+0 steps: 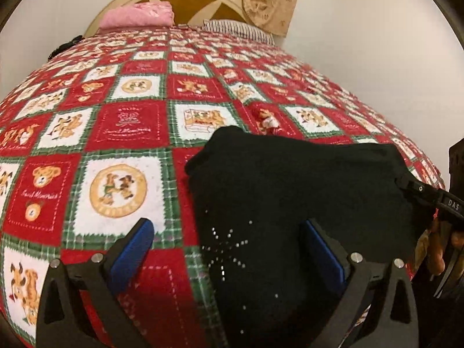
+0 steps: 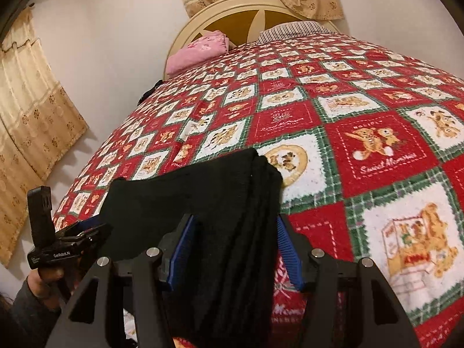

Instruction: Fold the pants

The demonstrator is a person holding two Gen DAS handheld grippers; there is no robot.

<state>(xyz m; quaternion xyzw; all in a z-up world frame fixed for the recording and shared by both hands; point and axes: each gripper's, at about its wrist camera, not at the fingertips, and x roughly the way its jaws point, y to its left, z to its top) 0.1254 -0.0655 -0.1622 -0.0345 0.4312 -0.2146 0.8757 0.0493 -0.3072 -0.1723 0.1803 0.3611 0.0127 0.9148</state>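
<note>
Red-and-white bear-print bedspread (image 1: 130, 133) with folded black pants (image 1: 290, 185) near its front edge.

Both grippers tilt downward over the pants. The left gripper (image 1: 229, 249) has its fingers wide apart, clear of the cloth; the right gripper (image 2: 235, 249) stands with its fingers apart on either side of a thick fold. The pants' long axis runs across the bed, layered edges at the right gripper.

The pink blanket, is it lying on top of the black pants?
No, the pink blanket sits far off by the headboard, while the black pants lie near the camera.
</note>
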